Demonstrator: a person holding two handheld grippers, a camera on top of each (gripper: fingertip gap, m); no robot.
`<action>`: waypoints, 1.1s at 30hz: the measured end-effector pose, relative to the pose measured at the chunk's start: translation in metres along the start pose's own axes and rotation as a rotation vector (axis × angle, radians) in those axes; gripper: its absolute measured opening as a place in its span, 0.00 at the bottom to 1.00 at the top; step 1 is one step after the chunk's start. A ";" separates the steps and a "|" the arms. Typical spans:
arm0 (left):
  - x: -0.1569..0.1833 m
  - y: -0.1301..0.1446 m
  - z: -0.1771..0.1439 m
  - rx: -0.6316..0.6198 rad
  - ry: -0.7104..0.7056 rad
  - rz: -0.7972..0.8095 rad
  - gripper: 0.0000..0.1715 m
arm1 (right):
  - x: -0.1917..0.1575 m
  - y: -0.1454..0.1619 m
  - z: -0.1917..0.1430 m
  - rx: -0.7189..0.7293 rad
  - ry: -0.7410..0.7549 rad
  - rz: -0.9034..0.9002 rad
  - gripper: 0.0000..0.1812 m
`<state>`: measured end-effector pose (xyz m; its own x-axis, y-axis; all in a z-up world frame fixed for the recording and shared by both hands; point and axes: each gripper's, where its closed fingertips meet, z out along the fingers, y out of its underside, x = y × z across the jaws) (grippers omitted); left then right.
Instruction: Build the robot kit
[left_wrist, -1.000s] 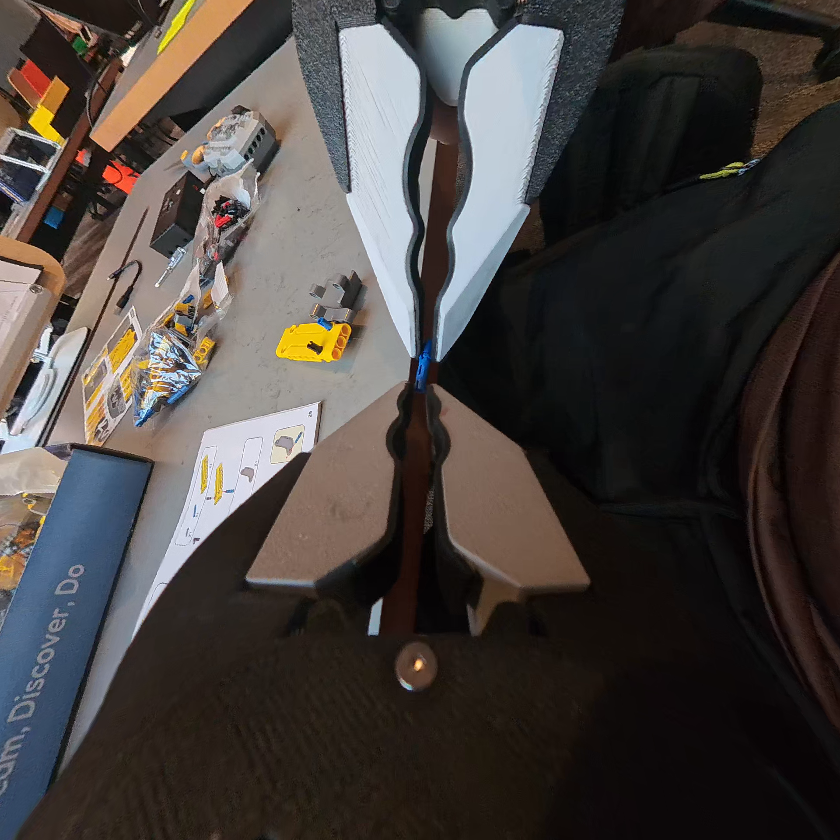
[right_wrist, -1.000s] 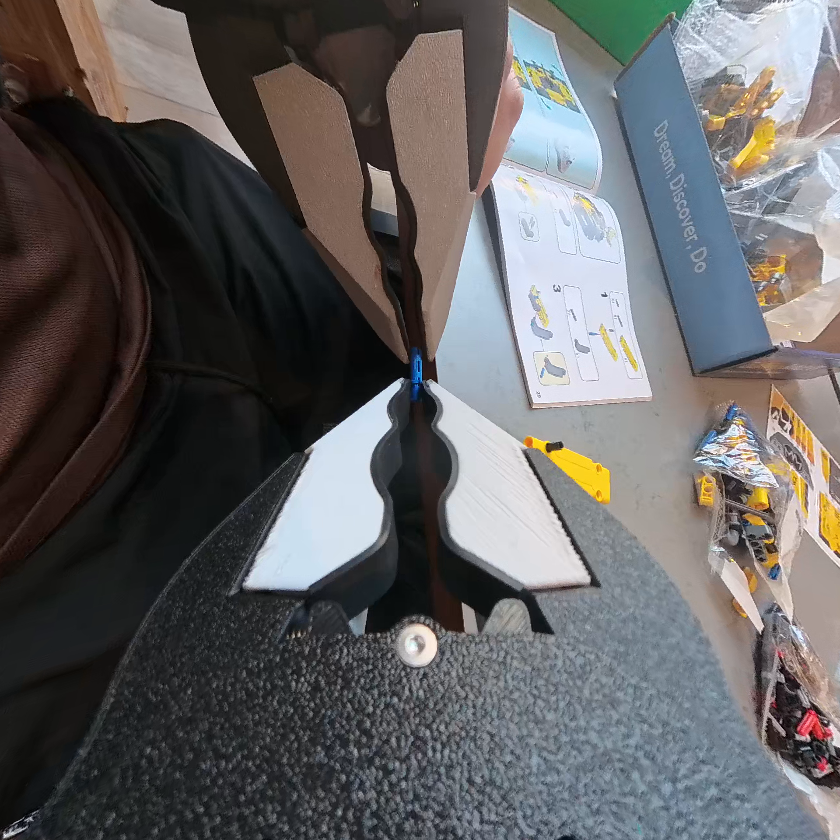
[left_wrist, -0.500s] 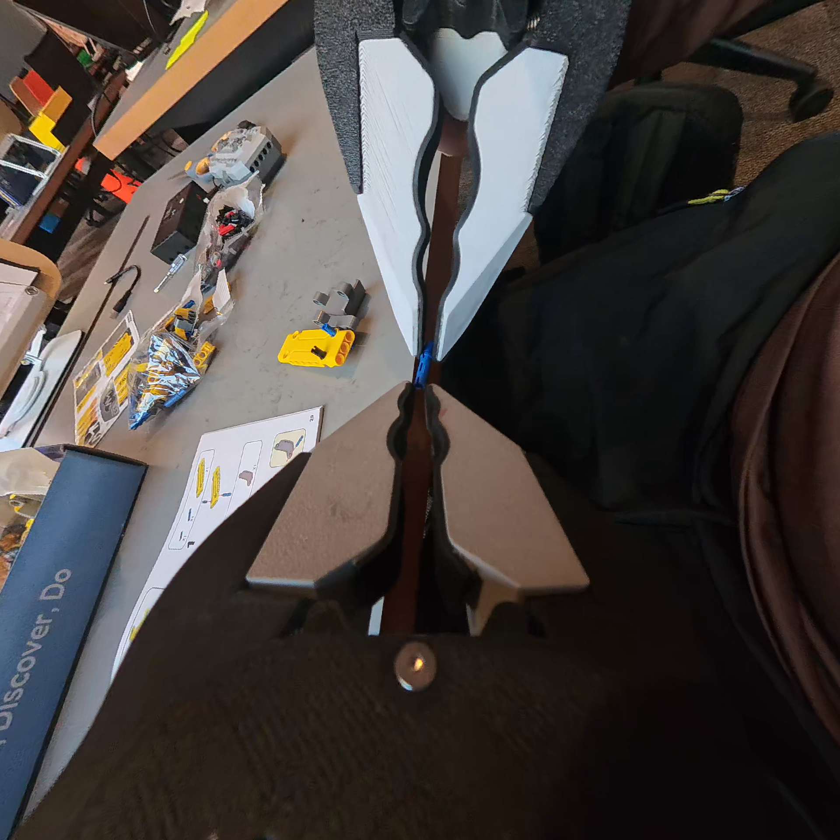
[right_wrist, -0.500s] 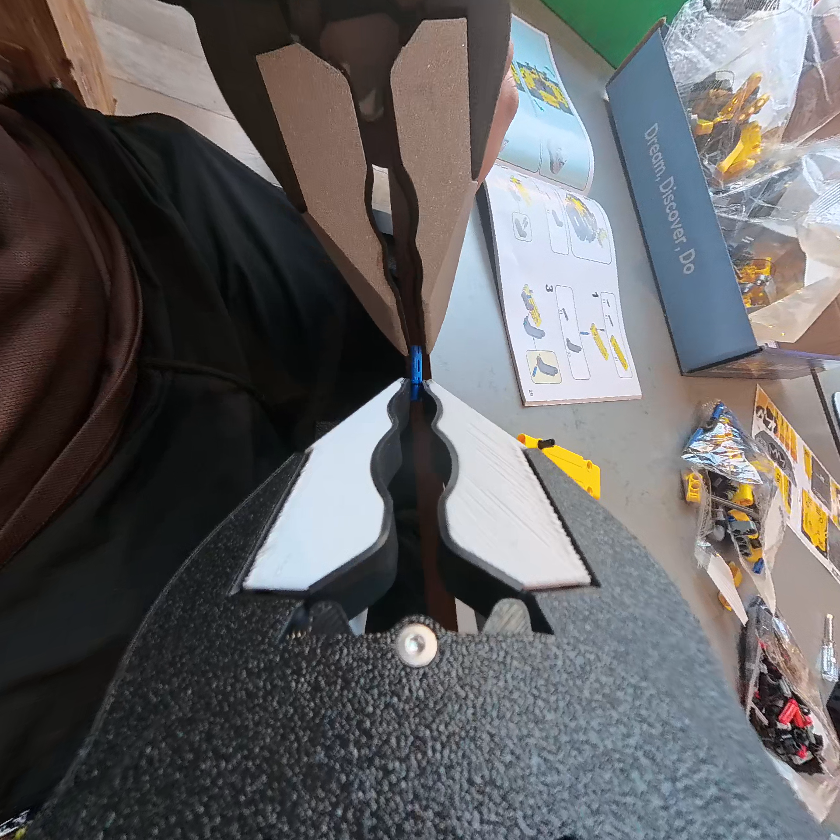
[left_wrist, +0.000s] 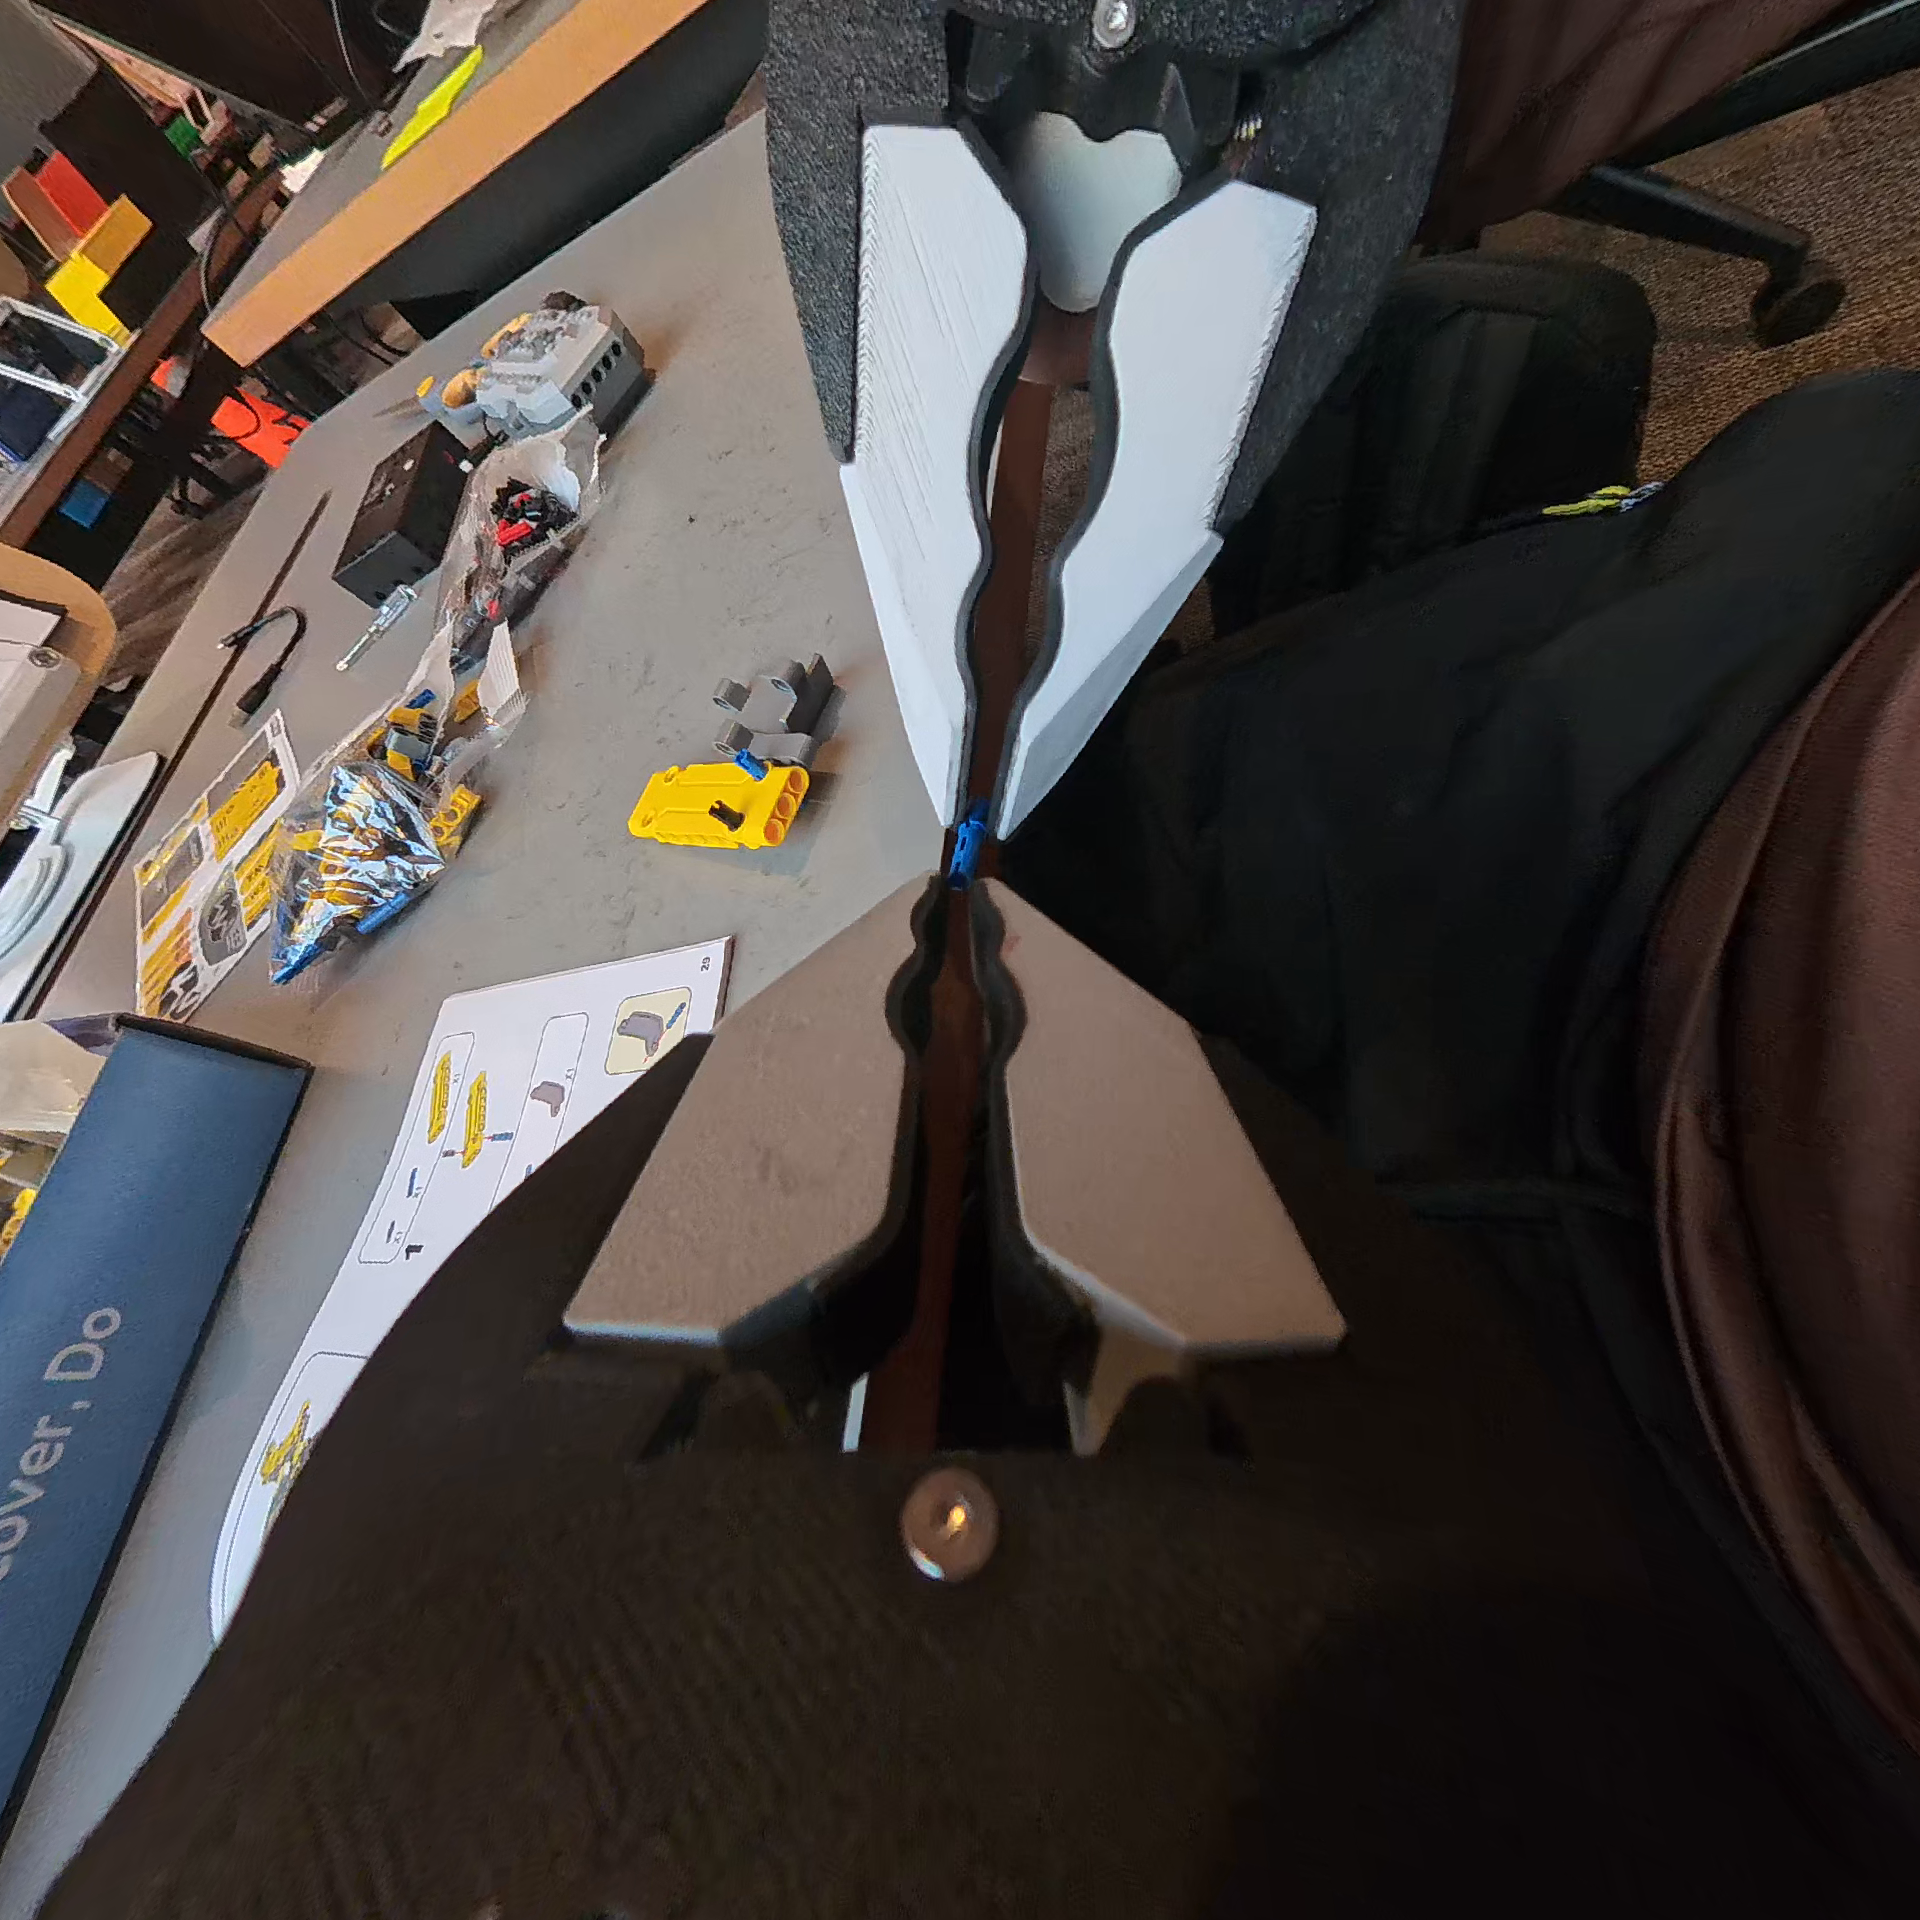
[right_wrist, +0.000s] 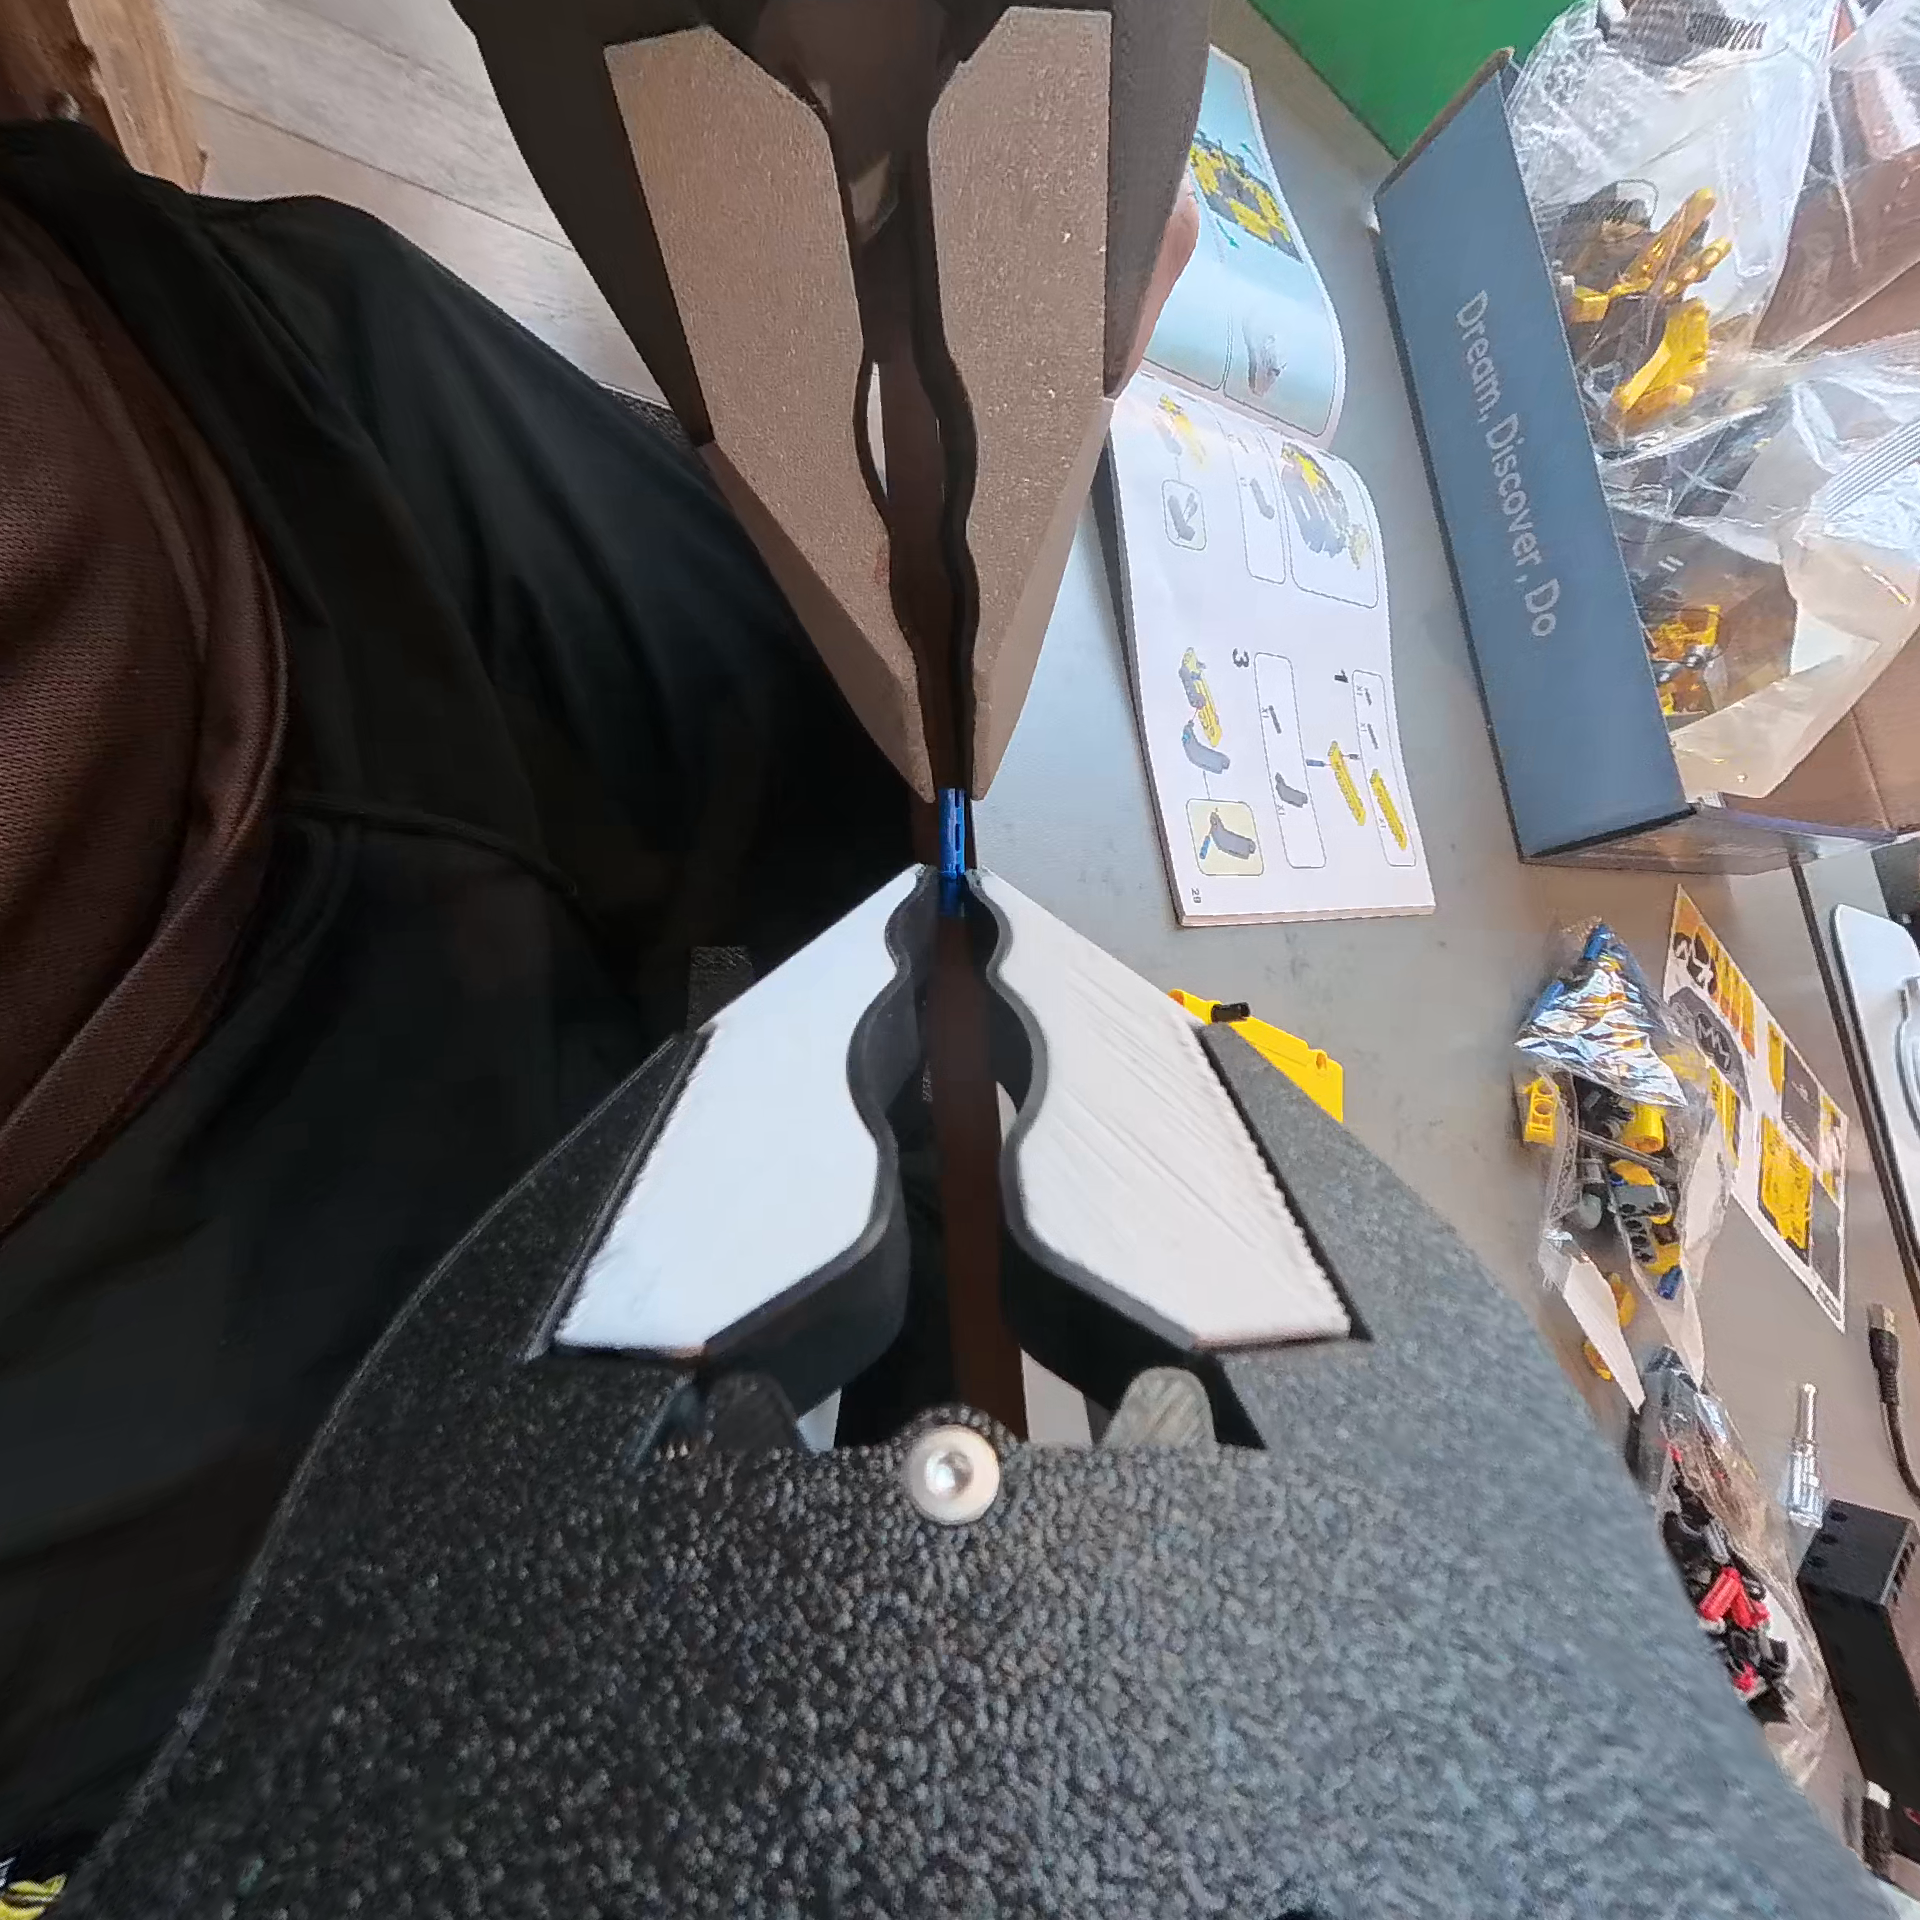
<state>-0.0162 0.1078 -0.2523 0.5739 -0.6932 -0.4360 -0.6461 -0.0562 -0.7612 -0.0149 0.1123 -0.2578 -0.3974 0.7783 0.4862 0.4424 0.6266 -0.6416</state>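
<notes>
Small blue pin (left_wrist: 969, 840) is being pinched tip-to-tip by the left tool (left_wrist: 951, 891) and the right tool (right_wrist: 948, 881), both clamped on it; yellow brick (left_wrist: 719, 807) is lying unattached beside them on the desk (left_wrist: 665, 582).

Grey table (left_wrist: 665, 582), brown carpet (left_wrist: 1704, 343), wooden-topped desk (left_wrist: 488, 177) behind

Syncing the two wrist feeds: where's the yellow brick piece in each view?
Left wrist view: yellow brick piece lies on the grey table, left of centre, left of the white fingers.
Right wrist view: right of centre, partly hidden behind the white finger.
Shared landmark: open instruction booklet.
</notes>
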 end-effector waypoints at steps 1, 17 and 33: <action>0.000 -0.001 0.000 0.002 0.001 -0.001 0.01 | 0.000 0.000 0.000 -0.003 0.001 -0.003 0.03; -0.001 -0.001 -0.001 0.014 0.016 -0.055 0.01 | 0.002 -0.002 0.000 -0.007 0.024 -0.027 0.03; 0.000 -0.002 -0.001 0.019 0.020 -0.057 0.01 | 0.001 -0.002 0.000 -0.001 0.024 -0.030 0.03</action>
<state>-0.0157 0.1073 -0.2500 0.5994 -0.7034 -0.3820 -0.6027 -0.0826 -0.7937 -0.0161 0.1117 -0.2558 -0.3907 0.7601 0.5192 0.4314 0.6494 -0.6262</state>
